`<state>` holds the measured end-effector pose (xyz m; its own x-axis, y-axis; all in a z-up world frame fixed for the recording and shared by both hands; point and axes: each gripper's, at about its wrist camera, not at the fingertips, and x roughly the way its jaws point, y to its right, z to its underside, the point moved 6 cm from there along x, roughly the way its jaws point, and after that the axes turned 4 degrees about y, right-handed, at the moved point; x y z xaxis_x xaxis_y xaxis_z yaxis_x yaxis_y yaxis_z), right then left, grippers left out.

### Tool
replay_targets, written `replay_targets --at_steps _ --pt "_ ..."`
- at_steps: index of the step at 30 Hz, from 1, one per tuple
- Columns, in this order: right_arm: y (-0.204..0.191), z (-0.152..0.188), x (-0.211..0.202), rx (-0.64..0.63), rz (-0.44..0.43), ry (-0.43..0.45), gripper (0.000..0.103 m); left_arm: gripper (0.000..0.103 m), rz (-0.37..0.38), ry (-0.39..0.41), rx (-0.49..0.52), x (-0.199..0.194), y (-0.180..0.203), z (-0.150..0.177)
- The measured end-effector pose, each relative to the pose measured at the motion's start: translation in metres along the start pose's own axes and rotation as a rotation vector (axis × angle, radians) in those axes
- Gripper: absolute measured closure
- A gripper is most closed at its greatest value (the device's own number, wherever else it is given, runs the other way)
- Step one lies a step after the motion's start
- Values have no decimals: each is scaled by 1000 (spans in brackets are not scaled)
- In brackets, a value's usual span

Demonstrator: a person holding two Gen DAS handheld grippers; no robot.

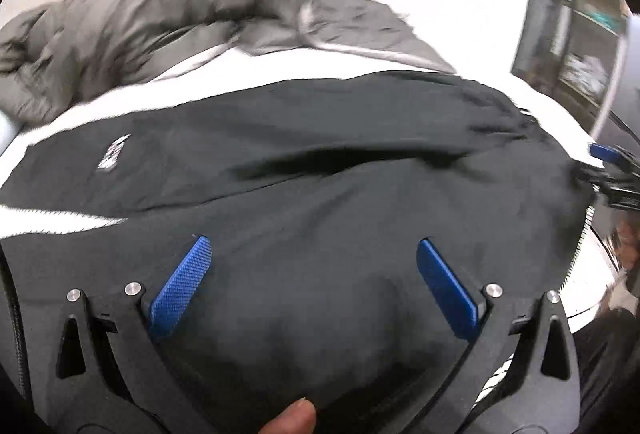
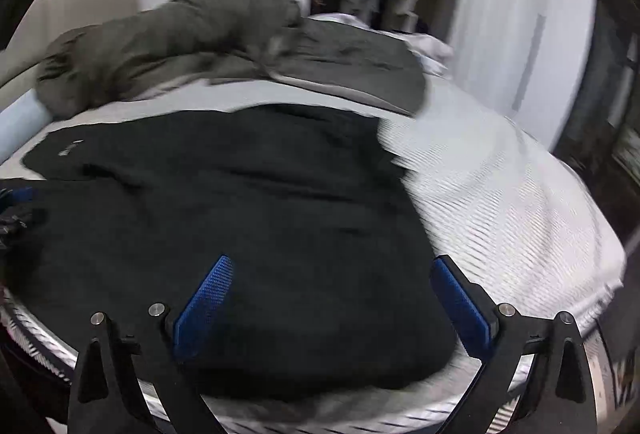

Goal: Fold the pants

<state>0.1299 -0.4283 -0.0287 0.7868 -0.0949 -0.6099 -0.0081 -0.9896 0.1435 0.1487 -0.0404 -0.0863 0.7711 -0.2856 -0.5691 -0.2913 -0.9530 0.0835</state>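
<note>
pants [image 1: 320, 174]: black, soft matte cloth, lying flat under both claws
bed [image 2: 500, 202]: white ribbed cover
left claw [image 1: 314, 246]: spread, empty
right claw [image 2: 332, 266]: spread, empty

White ribbed bed [image 2: 500, 202], black pants [image 2: 248, 218] spread flat, grey crumpled duvet [image 2: 208, 42] behind

blur: grey bedding [image 1: 168, 6] smeared | cut off: right tongs [image 1: 612, 170] at edge | logo [image 1: 114, 154] perhaps lettering, unreadable
</note>
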Motion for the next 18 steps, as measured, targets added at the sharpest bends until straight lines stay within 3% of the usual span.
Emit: replay_targets --at_steps 4,8,12,14,16,18 --pt "-83 -3 46 -77 -121 -93 2 1 20 -29 73 15 29 3" --pt "-130 9 75 -88 -272 -176 2 0 -17 -142 77 38 23 21" --pt "-119 8 92 -162 -148 -176 2 1 -26 -139 -17 36 -10 22" --pt "-73 18 88 -99 -67 -179 2 1 -68 -143 -76 33 -33 21" --pt "-28 24 93 -29 96 -188 3 1 -141 -143 -108 31 -52 21" --pt "-13 24 93 29 91 -180 3 1 -157 -138 -123 32 -59 19"
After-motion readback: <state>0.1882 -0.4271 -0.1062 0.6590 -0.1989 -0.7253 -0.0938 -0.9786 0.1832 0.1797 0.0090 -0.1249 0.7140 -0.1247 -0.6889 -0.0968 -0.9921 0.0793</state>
